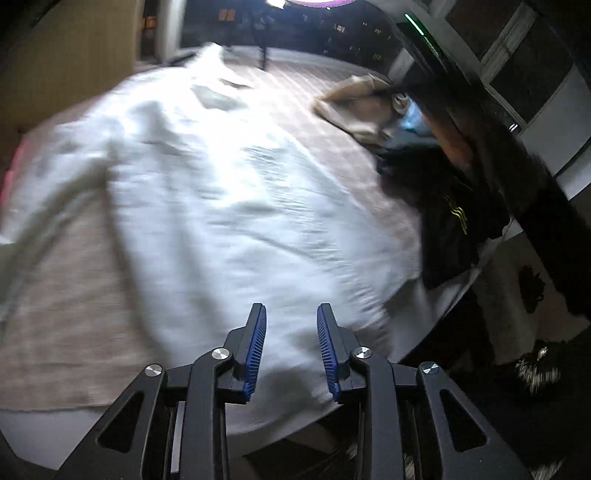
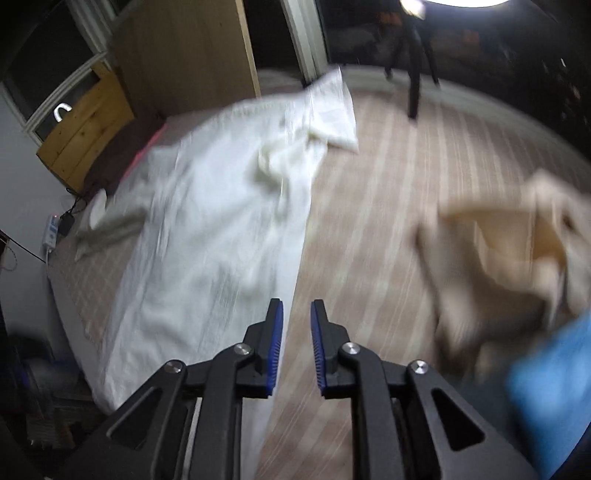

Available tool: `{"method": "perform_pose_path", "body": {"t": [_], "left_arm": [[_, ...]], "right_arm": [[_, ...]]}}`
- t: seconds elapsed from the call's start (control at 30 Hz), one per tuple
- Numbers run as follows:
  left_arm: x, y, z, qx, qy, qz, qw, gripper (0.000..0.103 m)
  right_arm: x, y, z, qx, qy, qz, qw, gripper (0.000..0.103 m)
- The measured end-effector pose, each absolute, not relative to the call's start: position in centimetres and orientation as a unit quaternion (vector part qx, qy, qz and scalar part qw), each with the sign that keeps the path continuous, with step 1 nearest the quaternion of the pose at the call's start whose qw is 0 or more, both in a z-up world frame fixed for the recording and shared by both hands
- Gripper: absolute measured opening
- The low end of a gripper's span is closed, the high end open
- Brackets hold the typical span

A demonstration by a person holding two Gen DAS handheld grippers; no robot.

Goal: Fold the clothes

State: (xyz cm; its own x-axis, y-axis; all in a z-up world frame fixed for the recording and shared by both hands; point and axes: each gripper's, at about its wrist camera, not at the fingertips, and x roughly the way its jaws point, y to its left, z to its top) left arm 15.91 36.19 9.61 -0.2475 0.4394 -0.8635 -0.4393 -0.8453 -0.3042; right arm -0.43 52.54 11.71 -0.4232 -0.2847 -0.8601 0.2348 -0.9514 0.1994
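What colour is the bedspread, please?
Beige with pale stripes, clearest in the right wrist view.

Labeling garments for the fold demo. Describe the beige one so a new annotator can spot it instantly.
Start from the striped bedspread that fills both wrist views. The large white garment lies spread across one side; the beige garment sits apart from it on the other, next to something blue. It is the only tan piece, and it lies crumpled in a heap rather than spread flat.

Pretty dim room — bright ceiling light [image 2: 458,3] up top, a wooden wardrobe [image 2: 184,51] by the bed's [image 2: 388,177] far-left corner, dark window [image 2: 40,62] behind it — power strip [image 2: 51,230] on the floor.
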Motion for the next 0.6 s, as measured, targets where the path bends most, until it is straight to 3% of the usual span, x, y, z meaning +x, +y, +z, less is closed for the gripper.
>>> {"method": "perform_pose_path", "body": {"t": [0.07, 0.3, 0.6], "left_arm": [[15.9, 39.4, 8.5, -0.557, -0.019, 0.781, 0.282, 0.033], [14.4, 44.8, 5.2, -0.585, -0.023, 0.783, 0.211, 0.036], [14.5, 43.7, 3.9, -0.599, -0.039, 0.778, 0.185, 0.037]], "right_arm": [[-4.4, 52.3, 11.7, 0.506, -0.031, -0.845, 0.169, 0.03], [-15.7, 48.6, 8.6, 0.533, -0.098, -0.807, 0.235, 0.03], [-21.8, 44.5, 4.4, 0.577, -0.054, -0.787, 0.212, 0.03]]}}
